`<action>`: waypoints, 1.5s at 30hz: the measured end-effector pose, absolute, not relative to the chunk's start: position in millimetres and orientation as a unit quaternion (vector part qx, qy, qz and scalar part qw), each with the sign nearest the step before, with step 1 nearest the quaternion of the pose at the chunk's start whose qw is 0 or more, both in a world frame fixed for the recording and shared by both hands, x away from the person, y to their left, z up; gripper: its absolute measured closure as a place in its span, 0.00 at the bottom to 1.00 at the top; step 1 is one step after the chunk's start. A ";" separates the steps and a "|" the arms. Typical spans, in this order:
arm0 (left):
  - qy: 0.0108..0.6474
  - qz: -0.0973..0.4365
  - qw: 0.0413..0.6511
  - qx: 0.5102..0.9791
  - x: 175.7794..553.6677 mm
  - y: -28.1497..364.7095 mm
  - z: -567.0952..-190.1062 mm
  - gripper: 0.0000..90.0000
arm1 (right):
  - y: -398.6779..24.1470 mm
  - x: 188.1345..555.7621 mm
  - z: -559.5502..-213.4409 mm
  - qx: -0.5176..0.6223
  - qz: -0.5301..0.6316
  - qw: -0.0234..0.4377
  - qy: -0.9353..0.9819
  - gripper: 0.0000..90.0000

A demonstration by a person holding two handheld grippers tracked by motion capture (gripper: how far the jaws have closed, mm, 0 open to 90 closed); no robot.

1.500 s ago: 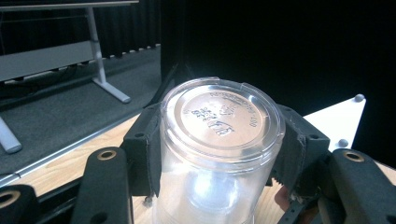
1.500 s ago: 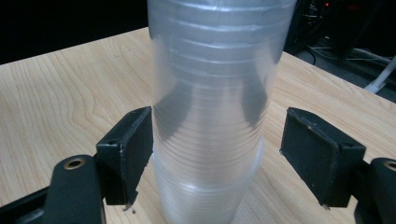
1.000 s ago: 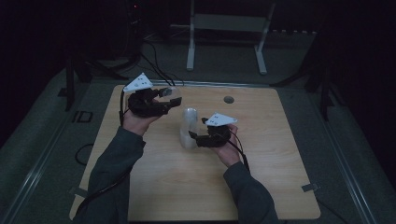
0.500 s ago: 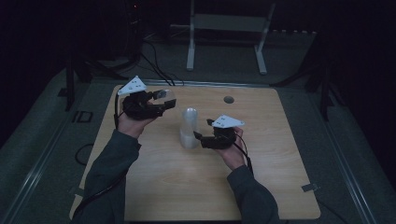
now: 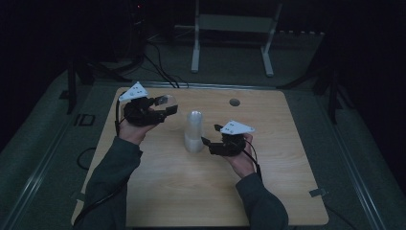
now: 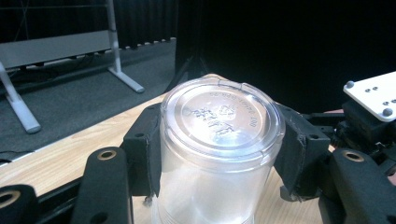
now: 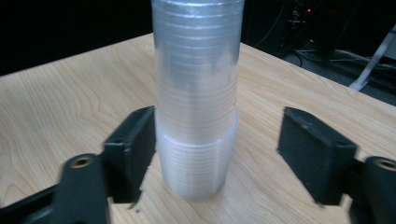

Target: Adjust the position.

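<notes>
Toward the left edge of the desk (image 5: 158, 201), the left gripper (image 5: 165, 106) is held above the wood, and its jaws are clamped on a single clear plastic cup (image 6: 219, 154). In the left gripper view the cup is seen bottom-up, its embossed base turned to the camera and a black pad pressed against either side of its wall. Compared with the pictures from a second ago, this hand and its cup have been kept in nearly the same place, apart from the stack.

Near the middle of the desk, a stack of clear cups (image 5: 193, 132) is stood upside down, upright, with its wide rims on the wood. No shift of the stack is seen across the pictures.

To the right of the stack, the right gripper (image 5: 209, 145) is set low at the stack's base. Its jaws have just been closing. In the right gripper view the lower part of the stack (image 7: 198, 140) is seen between them: the one jaw is at or very nearly at the stack's wall, while a clear gap is left to the other, so the jaws are open and no grip has been made yet.

From this it is judged that one cup has been separated and that the stack is about to be steadied or taken at its base. The closing would need to be finished evenly, or the stack could be pushed sideways and tipped.
</notes>
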State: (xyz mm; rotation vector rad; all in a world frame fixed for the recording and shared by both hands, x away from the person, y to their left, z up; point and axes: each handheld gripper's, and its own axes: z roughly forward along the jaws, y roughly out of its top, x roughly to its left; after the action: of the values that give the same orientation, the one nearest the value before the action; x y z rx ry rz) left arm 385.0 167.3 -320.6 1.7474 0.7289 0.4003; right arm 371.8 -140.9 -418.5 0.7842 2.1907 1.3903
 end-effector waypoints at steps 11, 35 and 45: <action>0.316 0.168 0.566 0.743 379.4 169.5 -334.0 0.46 | -134.3 365.9 -420.6 0.267 0.496 0.210 0.799 0.38; 0.332 0.161 0.573 0.732 357.5 181.4 -372.0 0.46 | -116.1 358.0 -410.0 0.234 0.506 0.203 0.805 0.41; 0.331 0.160 0.579 0.728 350.3 183.2 -381.6 0.46 | -112.8 358.8 -408.2 0.230 0.516 0.193 0.803 0.39</action>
State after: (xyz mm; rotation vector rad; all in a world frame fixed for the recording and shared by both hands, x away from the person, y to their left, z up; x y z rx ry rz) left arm 350.3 183.2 -381.6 1.7010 0.7736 0.3738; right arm 358.8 -112.8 -408.2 0.6445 2.2522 1.4466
